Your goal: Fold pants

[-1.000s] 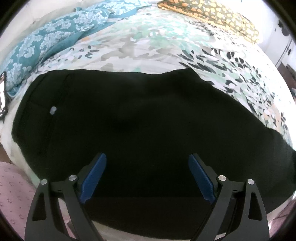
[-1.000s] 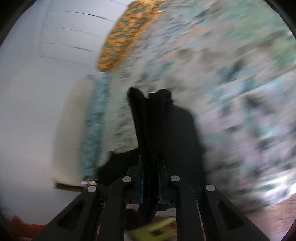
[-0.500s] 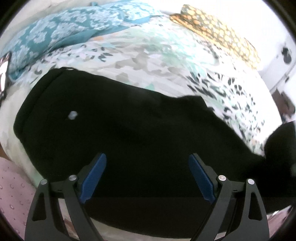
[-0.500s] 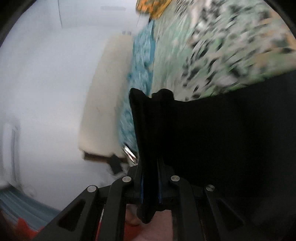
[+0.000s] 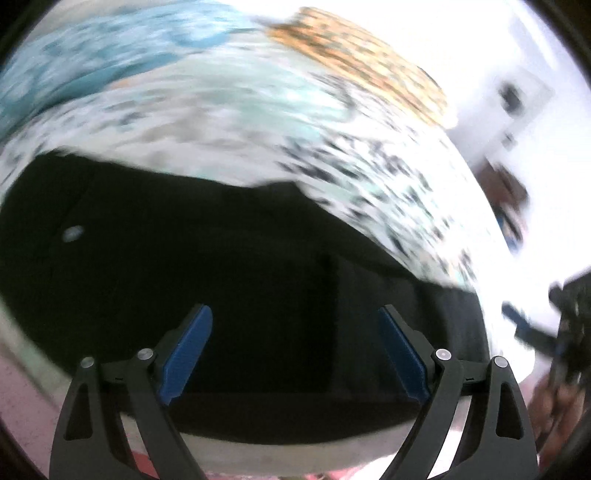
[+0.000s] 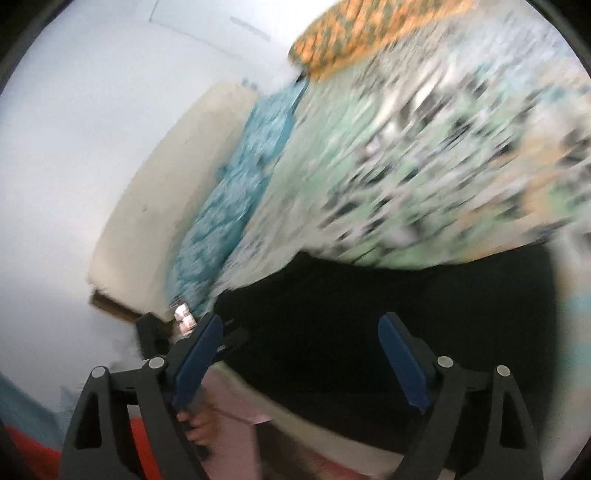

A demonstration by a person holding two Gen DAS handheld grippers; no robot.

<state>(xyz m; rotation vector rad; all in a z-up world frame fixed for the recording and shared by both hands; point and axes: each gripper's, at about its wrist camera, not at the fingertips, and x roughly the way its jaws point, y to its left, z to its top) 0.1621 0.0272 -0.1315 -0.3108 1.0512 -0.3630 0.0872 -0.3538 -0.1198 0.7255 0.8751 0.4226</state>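
The black pants (image 5: 207,266) lie folded flat on the patterned bedspread (image 5: 236,122), near the bed's front edge. A fold edge shows as a vertical line right of the middle. My left gripper (image 5: 295,350) is open and empty, hovering over the pants' near part. My right gripper (image 6: 299,354) is open and empty, above the pants (image 6: 388,314) at their left end. The right gripper also shows at the right edge of the left wrist view (image 5: 546,332). Both views are motion-blurred.
A teal floral pillow (image 6: 236,192) and an orange patterned pillow (image 6: 369,33) lie at the bed's far side. A white wall (image 6: 92,129) stands left of the bed. Pink floor (image 5: 22,398) shows below the bed edge.
My right gripper carried the pant end over onto the rest, then opened and let it go. The pants are now folded shorter. My left gripper stayed open and shifted slightly.
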